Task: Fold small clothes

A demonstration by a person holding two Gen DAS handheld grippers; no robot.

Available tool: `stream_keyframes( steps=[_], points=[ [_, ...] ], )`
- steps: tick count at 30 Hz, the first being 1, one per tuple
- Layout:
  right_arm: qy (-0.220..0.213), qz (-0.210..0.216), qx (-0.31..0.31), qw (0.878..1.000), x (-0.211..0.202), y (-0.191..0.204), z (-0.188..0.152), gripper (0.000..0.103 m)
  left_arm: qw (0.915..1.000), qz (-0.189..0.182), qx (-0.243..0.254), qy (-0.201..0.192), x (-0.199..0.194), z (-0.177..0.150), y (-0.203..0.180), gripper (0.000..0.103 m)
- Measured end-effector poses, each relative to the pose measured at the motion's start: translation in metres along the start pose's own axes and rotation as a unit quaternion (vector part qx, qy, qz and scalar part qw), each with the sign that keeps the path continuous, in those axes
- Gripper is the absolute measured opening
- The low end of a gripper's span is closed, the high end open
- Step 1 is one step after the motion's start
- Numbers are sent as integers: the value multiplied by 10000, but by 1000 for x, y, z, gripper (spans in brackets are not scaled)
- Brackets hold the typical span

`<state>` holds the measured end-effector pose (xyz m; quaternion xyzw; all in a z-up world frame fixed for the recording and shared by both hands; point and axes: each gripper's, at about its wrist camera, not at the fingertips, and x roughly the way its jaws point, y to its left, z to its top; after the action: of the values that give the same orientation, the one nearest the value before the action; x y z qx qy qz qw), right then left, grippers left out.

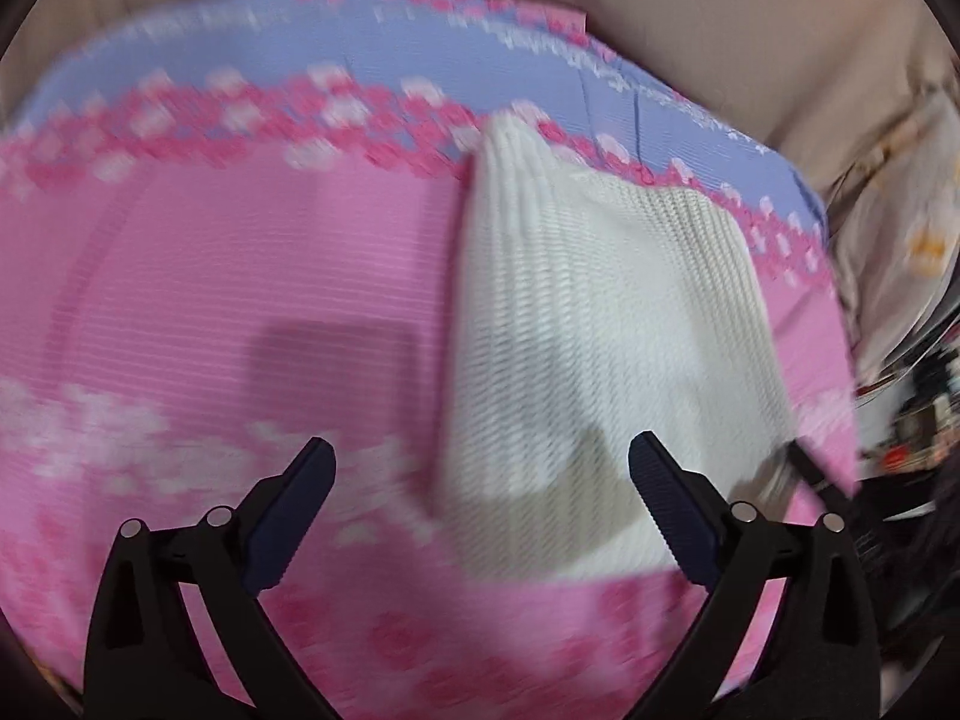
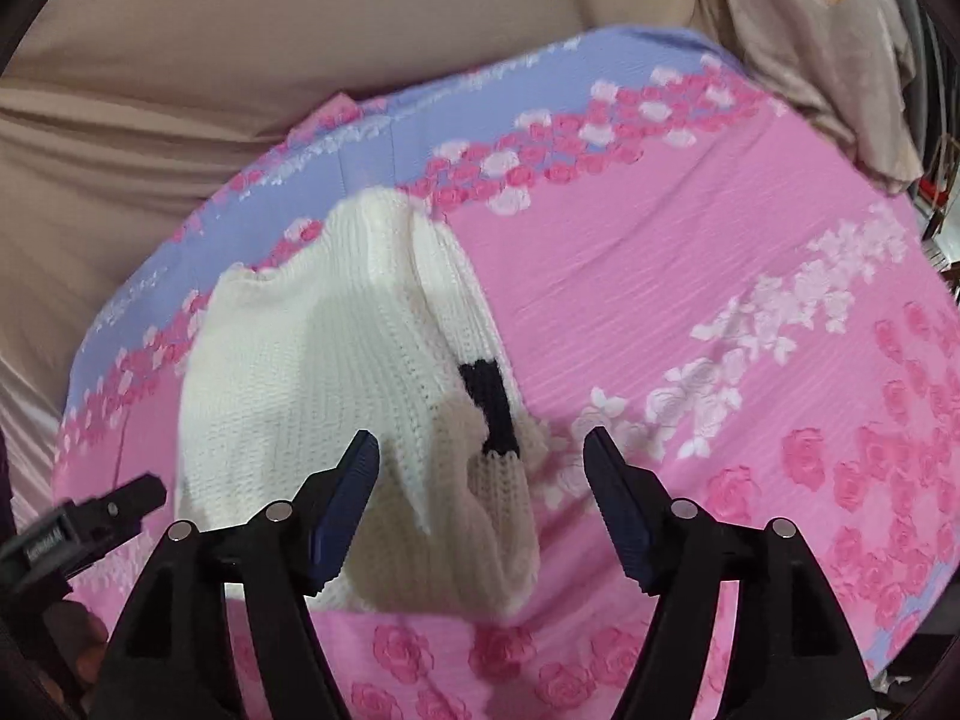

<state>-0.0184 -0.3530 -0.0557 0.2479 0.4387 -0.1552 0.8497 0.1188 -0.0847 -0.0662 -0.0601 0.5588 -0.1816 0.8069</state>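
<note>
- On a pink sheet (image 2: 660,276) printed with roses and banded in pale blue along its far edge, a white knit garment (image 2: 312,372) is lying folded into a compact, roughly triangular bundle; the sheet itself is spreading over a beige cover (image 2: 240,60) that is filling the background.
- Along the garment's right side in the right wrist view, a knit flap is lying over the body, and a black patch (image 2: 495,405) is showing there near the front corner.
- At the bottom of the right wrist view, the right gripper (image 2: 480,504) is pointing steeply down at the garment's near end with its jaws standing apart; the bundle's near corner is sitting between them, yet the pads are not pressing on it; the left pad is hanging just over the knit, the right one over bare sheet.
- In the left wrist view, which is blurring, the left gripper (image 1: 480,510) is hovering spread wide with nothing pinched; the garment (image 1: 600,330) is lying ahead and to the right of its centre, the right finger overlapping the knit's near edge, the left finger over pink sheet (image 1: 210,300).
- At the far left of the right wrist view, the tip of the left gripper (image 2: 129,495) is showing just beside the garment's left edge.
- At the upper right, a pale printed cloth (image 2: 798,30) is lying bunched beyond the sheet.
</note>
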Motion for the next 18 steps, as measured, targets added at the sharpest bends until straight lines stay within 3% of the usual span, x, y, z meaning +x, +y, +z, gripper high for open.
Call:
stream_keyframes(
  steps=[3, 5, 6, 7, 9, 10, 12, 15, 18],
  points=[
    [486, 306, 251, 9980, 36, -8, -1, 70, 9985, -214, -298, 405, 43, 9, 3, 98],
    [633, 561, 439, 9954, 53, -11, -1, 79, 9966, -495, -468, 457, 56, 11, 7, 98],
    [673, 607, 497, 9946, 58, -11, -1, 75, 9954, -628, -506, 523, 61, 12, 8, 98],
    [721, 686, 536, 9936, 62, -10, 0, 69, 9946, -686, -519, 573, 63, 13, 8, 91],
    [726, 907, 514, 9919, 59, -6, 2, 43, 9924, -1006, -432, 571, 56, 15, 6, 63],
    [732, 939, 450, 9919, 51, -1, 5, 40, 9929, -994, -327, 563, 47, 15, 3, 51],
    [648, 1052, 333, 9918, 31, 5, 4, 34, 9927, -1068, -112, 540, 30, 13, 0, 42],
    [607, 1229, 164, 9904, -3, 12, -11, 33, 9915, -1119, 79, 661, -2, -6, 5, 42],
    [932, 1100, 14, 9896, -25, 11, -61, 41, 9895, -1085, 136, 940, -18, -45, 24, 46]
  ],
)
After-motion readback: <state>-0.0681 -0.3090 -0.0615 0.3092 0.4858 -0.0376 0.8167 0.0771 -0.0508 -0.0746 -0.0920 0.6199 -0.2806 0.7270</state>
